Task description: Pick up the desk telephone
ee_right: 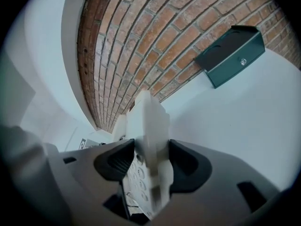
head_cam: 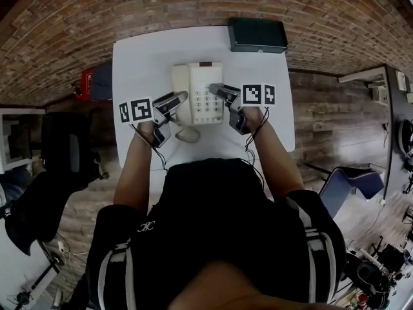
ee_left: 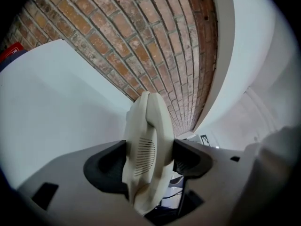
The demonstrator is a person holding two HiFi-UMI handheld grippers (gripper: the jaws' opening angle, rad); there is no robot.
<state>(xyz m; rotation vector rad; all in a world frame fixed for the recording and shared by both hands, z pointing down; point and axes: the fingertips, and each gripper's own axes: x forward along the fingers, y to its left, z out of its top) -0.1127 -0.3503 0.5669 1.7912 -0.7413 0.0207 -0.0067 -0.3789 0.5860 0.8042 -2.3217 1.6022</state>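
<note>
A cream desk telephone (head_cam: 199,90) with a keypad hangs over the white table (head_cam: 139,60), clamped from both sides. My left gripper (head_cam: 182,98) is shut on its left edge, where the handset (ee_left: 146,149) fills the gap between the pads. My right gripper (head_cam: 213,90) is shut on the phone's right edge (ee_right: 149,149), with the keypad buttons showing beside the pads. The coiled cord (head_cam: 187,134) hangs below the phone toward the person.
A dark green box (head_cam: 257,35) lies at the table's far right corner, seen too in the right gripper view as the green box (ee_right: 230,54). A brick-patterned floor surrounds the table. A red object (head_cam: 86,82) and a dark chair (head_cam: 64,147) stand to the left.
</note>
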